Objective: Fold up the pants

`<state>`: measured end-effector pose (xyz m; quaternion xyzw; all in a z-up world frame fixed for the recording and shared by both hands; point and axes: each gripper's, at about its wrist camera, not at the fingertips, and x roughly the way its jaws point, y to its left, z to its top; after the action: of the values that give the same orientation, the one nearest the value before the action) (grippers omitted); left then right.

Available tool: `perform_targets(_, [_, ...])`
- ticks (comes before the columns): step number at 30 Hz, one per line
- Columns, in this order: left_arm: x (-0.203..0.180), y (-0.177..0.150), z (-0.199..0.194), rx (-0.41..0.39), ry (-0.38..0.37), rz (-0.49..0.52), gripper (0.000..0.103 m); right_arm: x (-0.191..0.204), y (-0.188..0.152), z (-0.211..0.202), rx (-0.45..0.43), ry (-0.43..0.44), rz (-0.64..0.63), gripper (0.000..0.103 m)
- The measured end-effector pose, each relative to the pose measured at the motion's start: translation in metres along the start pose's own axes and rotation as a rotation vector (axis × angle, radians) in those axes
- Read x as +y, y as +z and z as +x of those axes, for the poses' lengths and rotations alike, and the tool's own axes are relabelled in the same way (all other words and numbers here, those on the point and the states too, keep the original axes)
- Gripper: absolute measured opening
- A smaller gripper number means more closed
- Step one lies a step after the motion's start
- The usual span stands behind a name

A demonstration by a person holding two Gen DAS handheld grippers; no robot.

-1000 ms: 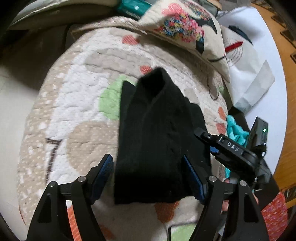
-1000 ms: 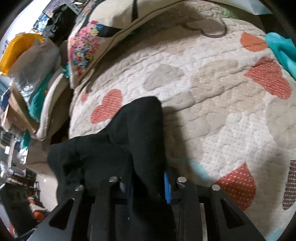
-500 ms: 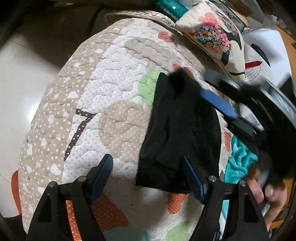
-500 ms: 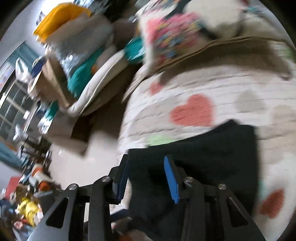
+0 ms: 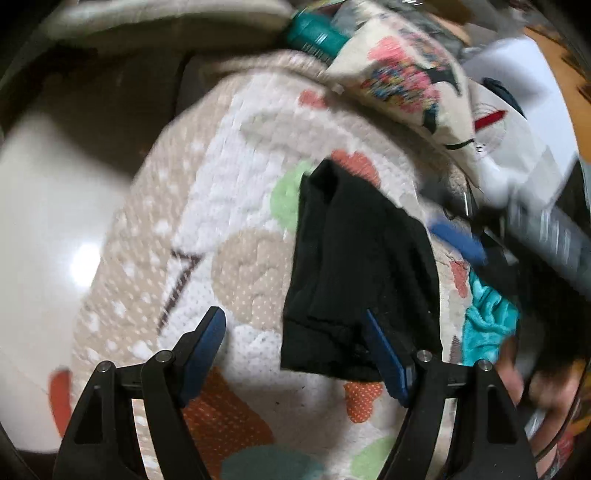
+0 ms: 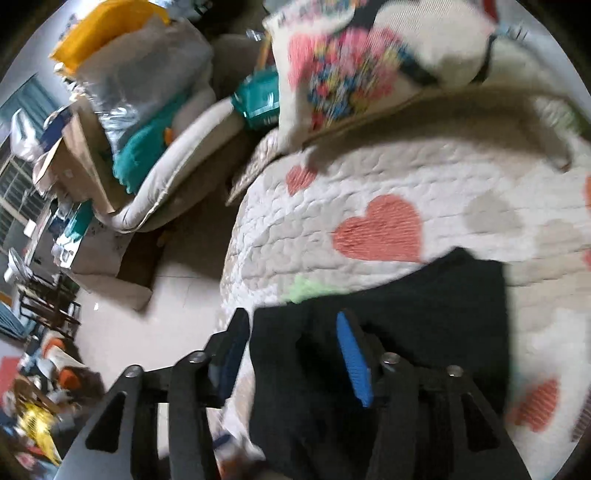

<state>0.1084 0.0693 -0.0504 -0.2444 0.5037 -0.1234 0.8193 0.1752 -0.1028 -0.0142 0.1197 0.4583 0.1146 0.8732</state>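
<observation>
The black pants (image 5: 362,273) lie folded in a compact rectangle on the heart-patterned quilt (image 5: 229,192). My left gripper (image 5: 295,325) hovers open at their near edge, and its right finger overlaps the near corner of the cloth without pinching it. In the right wrist view the pants (image 6: 424,314) spread under my right gripper (image 6: 291,325). Its jaws are opening, the cloth's left edge lies below the gap, and the pads do not press on it. One blurred blue pad (image 5: 458,240) of the right gripper shows at the pants' right side.
A flower-patterned pillow (image 5: 406,81) leans at the quilt's far end beside a teal package (image 5: 317,33). A teal cloth (image 5: 487,317) lies right of the pants. Pale floor (image 5: 44,221) drops off to the left, with piled boxes and bags (image 6: 92,147) beyond.
The right gripper let go of the pants, its jaws spread, and it lifted and rolled away. The pants now lie flat and folded. The left gripper shifted slightly.
</observation>
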Motion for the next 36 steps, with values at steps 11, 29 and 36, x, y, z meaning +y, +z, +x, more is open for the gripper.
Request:
perform_targets(11, [-0.077, -0.054, -0.124, -0.746, 0.208, 0.455, 0.103, -0.045, -0.123, -0.104, -0.172, -0.114, 0.058, 0.065])
perform_targets(29, [-0.065, -0.046, -0.060, -0.413, 0.278, 0.431, 0.103, -0.021, -0.160, -0.067, -0.110, -0.138, -0.034, 0.071])
perform_targets(36, [-0.061, -0.044, -0.038, -0.293, 0.306, 0.413, 0.103, -0.021, -0.164, -0.058, -0.080, -0.160, -0.038, 0.073])
